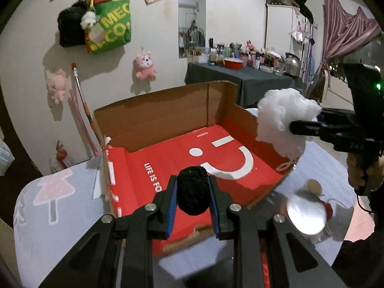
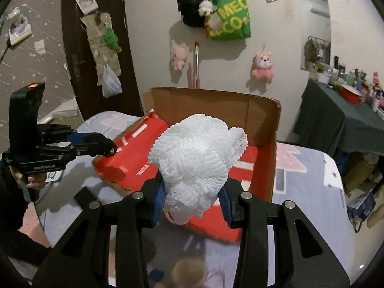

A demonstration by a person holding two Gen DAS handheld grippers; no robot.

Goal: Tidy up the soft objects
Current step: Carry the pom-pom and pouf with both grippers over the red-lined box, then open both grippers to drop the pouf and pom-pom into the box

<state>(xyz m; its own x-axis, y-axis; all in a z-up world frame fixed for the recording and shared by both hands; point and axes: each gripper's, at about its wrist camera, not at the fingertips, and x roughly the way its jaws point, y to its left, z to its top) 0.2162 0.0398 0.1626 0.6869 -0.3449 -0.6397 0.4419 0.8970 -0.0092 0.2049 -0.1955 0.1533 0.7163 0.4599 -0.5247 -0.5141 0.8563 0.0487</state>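
Note:
My left gripper is shut on a small black fuzzy ball, held over the near edge of an open cardboard box with a red printed floor. My right gripper is shut on a white mesh bath pouf and hangs above the box's near side. In the left wrist view the pouf shows at the right, over the box's right wall, with the right gripper behind it. The right wrist view has the left gripper at the left with the black ball in its tips.
The box stands on a table with a pale patterned cloth. A plush toy with a shiny round disc lies right of the box. Plush toys and a green bag hang on the wall; a cluttered dark table stands behind.

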